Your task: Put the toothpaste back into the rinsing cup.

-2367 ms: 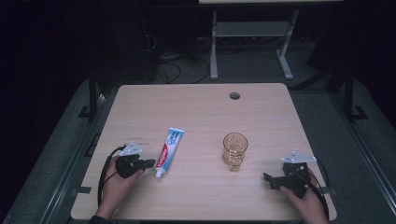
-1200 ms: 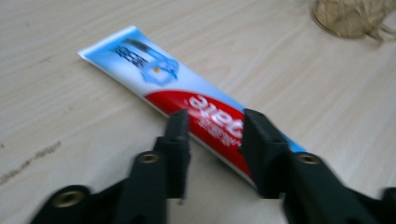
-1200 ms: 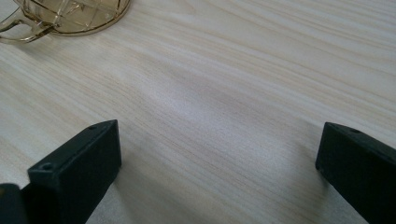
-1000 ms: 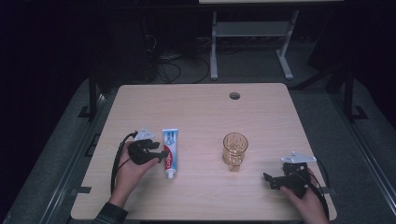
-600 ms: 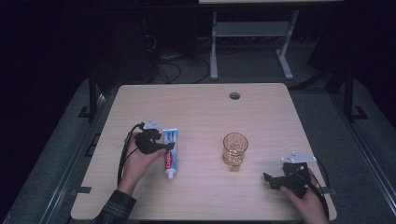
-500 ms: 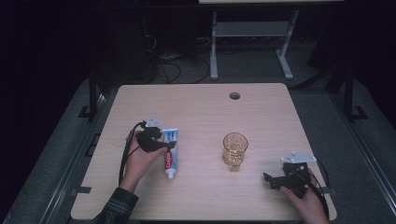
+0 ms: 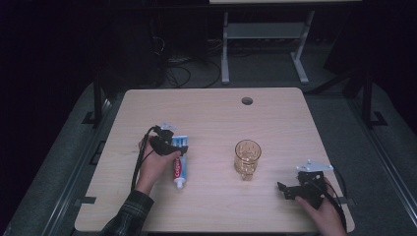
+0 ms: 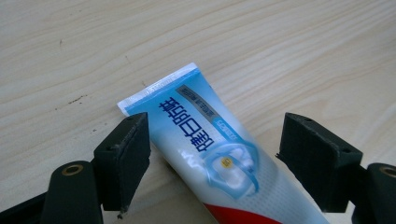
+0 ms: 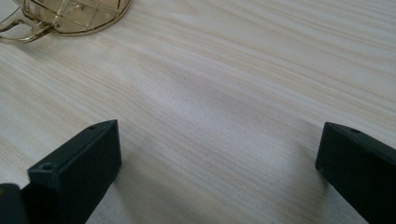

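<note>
Grab step, I'd say: left gripper (image 8: 215, 154) has just been opening, jaws wide astride the toothpaste tube (image 8: 210, 154) lying centre-left on the table (image 7: 275, 123), gripping nothing. Next it probably needs closing squarely.

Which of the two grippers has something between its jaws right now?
The left gripper: its open jaws straddle the blue-and-white toothpaste tube lying on the wooden table. The right gripper has bare tabletop between its jaws.

Between the black jaws lay a toothpaste tube (image 8: 205, 154), pale blue and white with dark blue lettering and red. The cup (image 7: 247, 157) was amber, lattice-patterned; the table (image 7: 275, 123) pale woodgrain.
</note>
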Demonstrator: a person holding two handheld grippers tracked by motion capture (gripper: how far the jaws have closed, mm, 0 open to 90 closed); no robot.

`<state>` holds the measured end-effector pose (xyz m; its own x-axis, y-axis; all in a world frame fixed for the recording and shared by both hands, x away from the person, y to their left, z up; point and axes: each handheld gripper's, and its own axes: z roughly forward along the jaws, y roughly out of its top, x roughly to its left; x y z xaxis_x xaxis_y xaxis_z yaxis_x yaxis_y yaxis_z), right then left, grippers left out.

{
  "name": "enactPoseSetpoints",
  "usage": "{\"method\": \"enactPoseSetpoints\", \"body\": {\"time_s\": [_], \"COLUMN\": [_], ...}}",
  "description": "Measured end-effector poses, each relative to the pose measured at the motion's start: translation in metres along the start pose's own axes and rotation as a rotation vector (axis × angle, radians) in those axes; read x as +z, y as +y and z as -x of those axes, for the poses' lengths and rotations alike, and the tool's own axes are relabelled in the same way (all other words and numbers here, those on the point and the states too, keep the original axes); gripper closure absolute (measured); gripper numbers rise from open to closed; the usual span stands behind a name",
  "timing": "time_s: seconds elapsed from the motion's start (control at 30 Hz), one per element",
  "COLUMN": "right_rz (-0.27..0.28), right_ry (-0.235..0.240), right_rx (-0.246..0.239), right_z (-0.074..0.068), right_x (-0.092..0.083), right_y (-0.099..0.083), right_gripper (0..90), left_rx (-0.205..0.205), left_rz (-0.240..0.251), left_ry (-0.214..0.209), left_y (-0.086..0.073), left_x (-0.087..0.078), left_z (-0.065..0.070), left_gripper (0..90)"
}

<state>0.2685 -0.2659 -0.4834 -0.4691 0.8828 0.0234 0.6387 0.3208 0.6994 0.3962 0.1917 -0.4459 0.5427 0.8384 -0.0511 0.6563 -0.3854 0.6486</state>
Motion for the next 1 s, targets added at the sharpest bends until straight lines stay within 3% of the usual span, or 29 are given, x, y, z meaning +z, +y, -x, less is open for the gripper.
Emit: {"method": "enactPoseSetpoints", "body": {"time_s": [0.43, 0.63, 0.8, 1.0], "right_rz": [0.0, 0.001, 0.0, 0.001], "right_ry": [0.0, 0.0, 0.0, -0.001], "right_rx": [0.0, 0.0, 0.0, 0.001], "right_z": [0.0, 0.0, 0.0, 0.0], "right_x": [0.0, 0.0, 0.0, 0.0], "right_y": [0.0, 0.0, 0.0, 0.0], "right_gripper": [0.0, 0.0, 0.0, 0.0], "left_rx": [-0.029, -0.017, 0.016, 0.027], "left_rz": [-0.022, -0.046, -0.054, -0.048], "left_ry": [0.023, 0.05, 0.074, 0.062], "left_y": [-0.001, -0.001, 0.0, 0.0], "left_x": [0.015, 0.021, 0.022, 0.021], "left_z": [-0.004, -0.001, 0.005, 0.007], "left_gripper": [19.9, 16.2, 21.3, 30.6]}}
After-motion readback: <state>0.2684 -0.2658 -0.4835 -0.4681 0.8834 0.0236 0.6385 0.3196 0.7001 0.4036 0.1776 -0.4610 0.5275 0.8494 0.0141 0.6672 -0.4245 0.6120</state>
